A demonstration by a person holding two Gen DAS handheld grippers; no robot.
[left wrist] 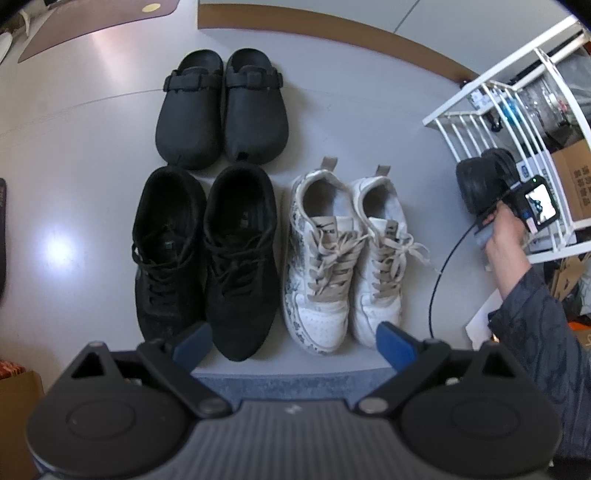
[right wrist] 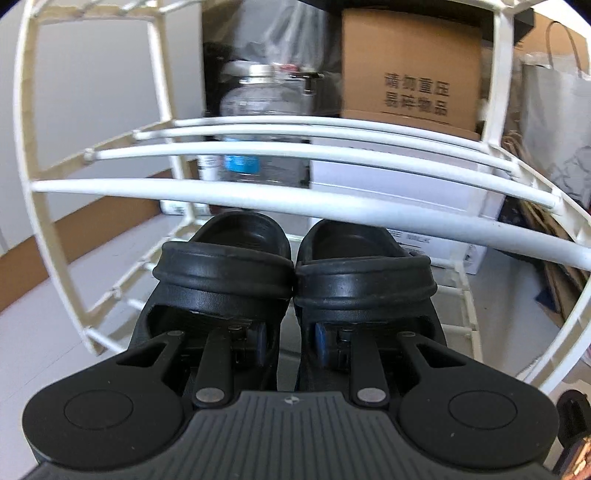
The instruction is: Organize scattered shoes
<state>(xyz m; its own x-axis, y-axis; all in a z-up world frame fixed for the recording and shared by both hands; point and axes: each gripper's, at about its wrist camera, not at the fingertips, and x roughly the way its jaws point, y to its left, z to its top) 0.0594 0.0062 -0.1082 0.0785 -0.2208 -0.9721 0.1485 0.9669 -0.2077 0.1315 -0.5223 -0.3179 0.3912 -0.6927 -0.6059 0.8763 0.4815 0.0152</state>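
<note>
In the left wrist view three pairs stand on the grey floor: black clogs [left wrist: 221, 110] at the back, black sneakers [left wrist: 207, 258] front left, white sneakers [left wrist: 343, 254] front right. My left gripper [left wrist: 295, 343] is open and empty just in front of the sneakers' toes. My right gripper [right wrist: 291, 341] is shut on a pair of black slip-on clogs [right wrist: 291, 273], its fingers inside the two shoes pinching their inner walls together. It holds them at the white wire shoe rack [right wrist: 258, 195], under a shelf bar. That pair also shows in the left wrist view [left wrist: 484, 179] at the rack [left wrist: 480, 110].
Behind the rack are a large water bottle [right wrist: 258, 107], a brown cardboard box [right wrist: 413, 70] and a white box [right wrist: 399, 199]. A brown baseboard [left wrist: 332, 26] runs along the wall. A blue mat edge [left wrist: 291, 384] lies below the left gripper. A cable [left wrist: 447, 258] trails by the right hand.
</note>
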